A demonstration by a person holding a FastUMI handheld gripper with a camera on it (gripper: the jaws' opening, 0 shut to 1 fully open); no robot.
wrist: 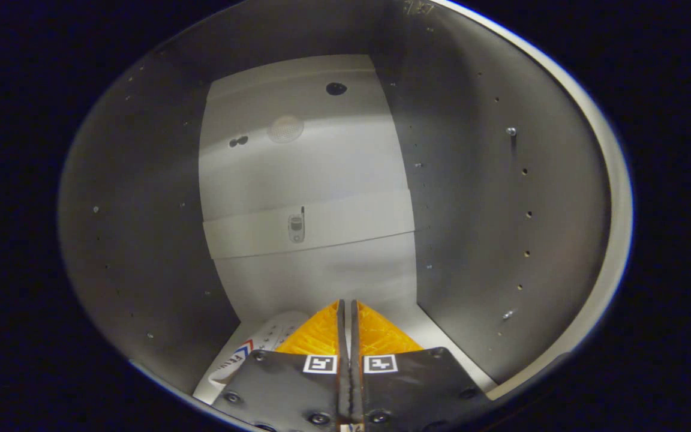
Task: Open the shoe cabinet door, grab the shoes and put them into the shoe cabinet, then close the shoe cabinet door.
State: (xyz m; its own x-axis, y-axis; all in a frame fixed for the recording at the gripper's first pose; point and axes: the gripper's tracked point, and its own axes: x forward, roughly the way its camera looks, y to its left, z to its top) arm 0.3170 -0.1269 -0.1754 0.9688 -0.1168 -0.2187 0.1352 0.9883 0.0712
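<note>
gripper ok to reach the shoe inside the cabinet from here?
Probably yes. The gripper is already inside the shoe cabinet, fingers nearly closed with a thin gap, nothing between them. The white shoe lies just left of the fingers, partly hidden under them, with no obstacle between.

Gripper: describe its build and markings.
The gripper has two wedge-shaped ribbed fingers tapering to a point. Behind each sits a dark flat plate fixed with round screws, and each plate carries a small square black-and-white marker.
</note>
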